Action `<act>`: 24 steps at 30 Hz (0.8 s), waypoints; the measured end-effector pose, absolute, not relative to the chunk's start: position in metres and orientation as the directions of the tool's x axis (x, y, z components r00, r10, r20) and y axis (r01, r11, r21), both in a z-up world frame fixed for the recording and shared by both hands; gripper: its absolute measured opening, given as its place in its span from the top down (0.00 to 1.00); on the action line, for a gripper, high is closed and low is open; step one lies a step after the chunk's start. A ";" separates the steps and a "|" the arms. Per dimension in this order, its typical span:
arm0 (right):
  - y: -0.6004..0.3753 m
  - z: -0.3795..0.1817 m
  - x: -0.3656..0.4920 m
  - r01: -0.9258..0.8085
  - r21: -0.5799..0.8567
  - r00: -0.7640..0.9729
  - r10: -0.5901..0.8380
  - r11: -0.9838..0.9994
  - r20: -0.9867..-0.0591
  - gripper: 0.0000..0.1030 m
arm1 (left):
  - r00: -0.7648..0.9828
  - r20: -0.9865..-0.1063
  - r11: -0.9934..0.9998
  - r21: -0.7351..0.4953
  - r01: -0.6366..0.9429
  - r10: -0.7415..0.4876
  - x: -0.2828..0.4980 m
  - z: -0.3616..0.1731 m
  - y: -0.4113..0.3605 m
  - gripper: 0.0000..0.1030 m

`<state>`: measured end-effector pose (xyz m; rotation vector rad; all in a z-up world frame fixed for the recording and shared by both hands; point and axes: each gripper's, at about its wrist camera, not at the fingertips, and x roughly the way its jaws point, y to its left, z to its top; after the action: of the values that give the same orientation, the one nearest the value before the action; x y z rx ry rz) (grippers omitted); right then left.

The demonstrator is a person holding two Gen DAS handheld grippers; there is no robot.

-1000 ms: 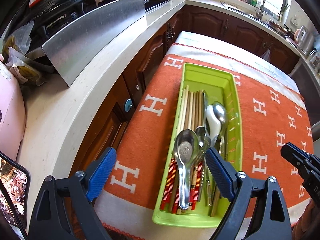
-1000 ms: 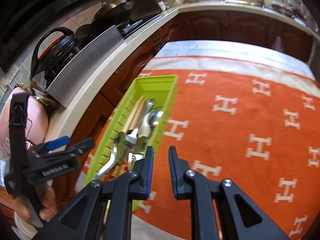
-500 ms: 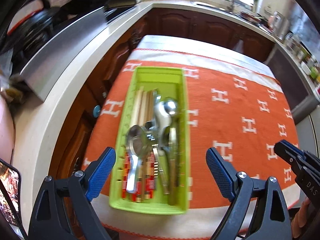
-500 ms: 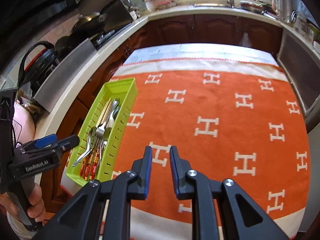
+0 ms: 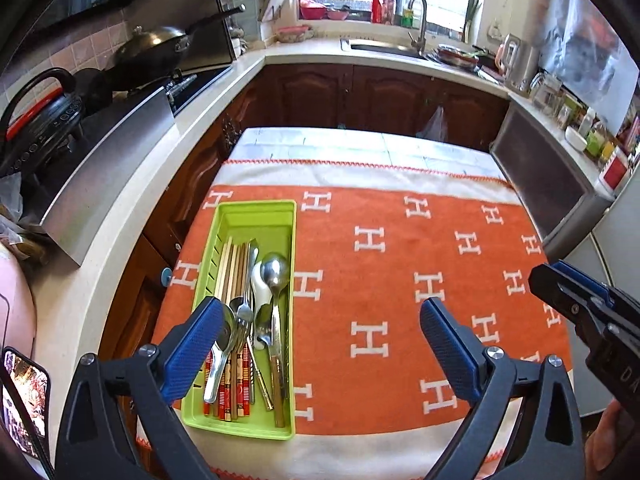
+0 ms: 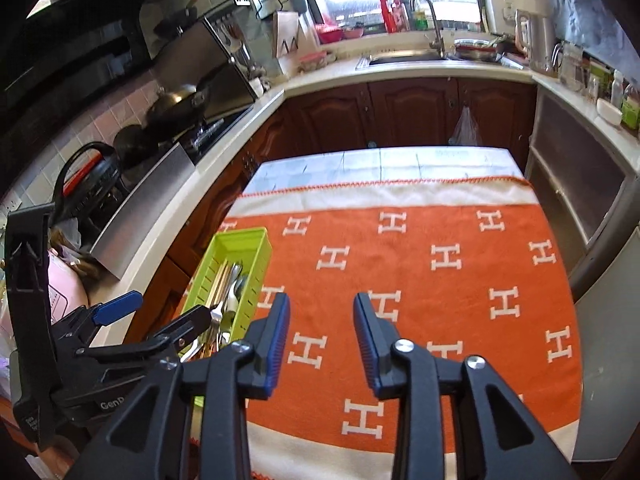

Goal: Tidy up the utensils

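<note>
Well, beneath both my tools spreads the orange blanket (image 5: 400,280) with its white H marks, running out ahead of my fingers to the far table edge. On it, under and just ahead of my left-side finger, lies the green tray (image 5: 256,216), long side pointing away from me. Packed inside are the utensils: chopsticks (image 5: 232,268) along the tray's left wall, with spoons (image 5: 274,272) and forks beside them toward its right wall, all lengthwise; how many forks I cannot quite tell, since the metal overlaps.

My left gripper (image 5: 320,330) has its jaws spread very wide and opening, nothing between them but blanket and the tray's near end below. My right gripper (image 6: 322,336) hangs over bare blanket, the tray off beyond its left finger; its jaws are partly apart and opening, empty. At the bottom right edge of the left view, a bit of my right hand (image 5: 608,440) shows.
</note>
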<state>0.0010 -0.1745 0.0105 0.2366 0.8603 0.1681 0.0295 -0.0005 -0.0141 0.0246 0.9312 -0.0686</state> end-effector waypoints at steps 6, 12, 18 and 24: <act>-0.175 0.015 -0.008 -0.045 0.238 0.674 0.205 0.970 -0.710 0.67 | 0.612 -0.789 0.999 -0.023 0.042 -0.044 0.019 -0.009 -0.002 0.01; -0.174 0.010 -0.013 -0.045 0.233 0.668 0.203 0.971 -0.716 0.67 | 0.622 -0.783 1.000 0.001 0.029 -0.017 0.015 -0.009 -0.003 0.01; -0.174 0.007 -0.017 -0.037 0.228 0.664 0.194 0.973 -0.722 0.67 | 0.622 -0.783 1.000 0.006 0.028 -0.013 0.012 -0.010 -0.004 0.01; -0.170 0.004 -0.019 -0.053 0.222 0.656 0.201 0.974 -0.727 0.66 | 0.621 -0.784 0.999 0.014 0.041 -0.015 0.008 -0.012 -0.008 0.01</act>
<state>-0.0195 -0.1697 0.0045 0.1874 0.8441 0.1450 0.0085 -0.0081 -0.0118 0.0315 0.9008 -0.0319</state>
